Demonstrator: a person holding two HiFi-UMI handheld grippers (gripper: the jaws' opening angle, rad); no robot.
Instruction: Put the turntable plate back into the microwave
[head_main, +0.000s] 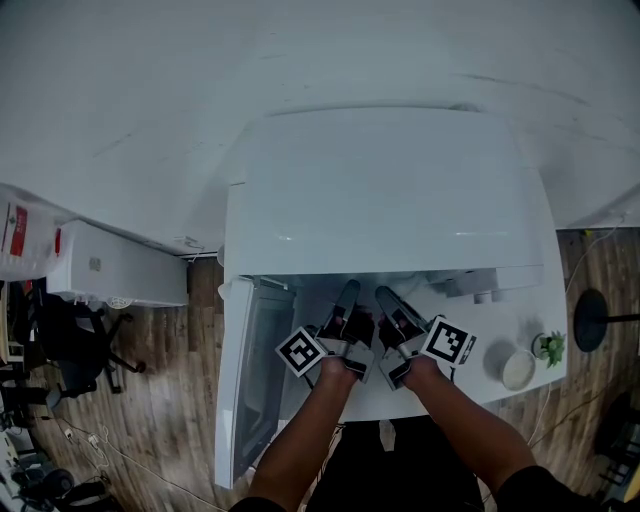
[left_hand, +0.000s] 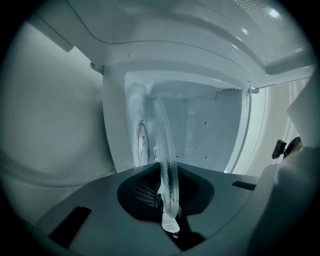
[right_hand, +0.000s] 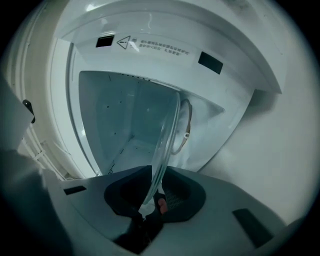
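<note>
Seen from above, the white microwave (head_main: 385, 190) stands with its door (head_main: 250, 370) swung open to the left. Both grippers reach into the opening side by side. The clear glass turntable plate (left_hand: 164, 145) shows edge-on in the left gripper view, and my left gripper (left_hand: 170, 220) is shut on its near rim. In the right gripper view the same plate (right_hand: 167, 142) stands edge-on with my right gripper (right_hand: 149, 210) shut on its rim. Beyond the plate lies the white cavity (right_hand: 125, 130). In the head view the left gripper (head_main: 345, 300) and right gripper (head_main: 388, 300) sit at the cavity mouth; the plate is hard to make out there.
The microwave sits on a white table (head_main: 500, 335) with a small white cup (head_main: 518, 369) and a little green plant (head_main: 551, 347) at its right end. A white cabinet (head_main: 115, 268) and a black office chair (head_main: 70, 345) are on the wooden floor to the left.
</note>
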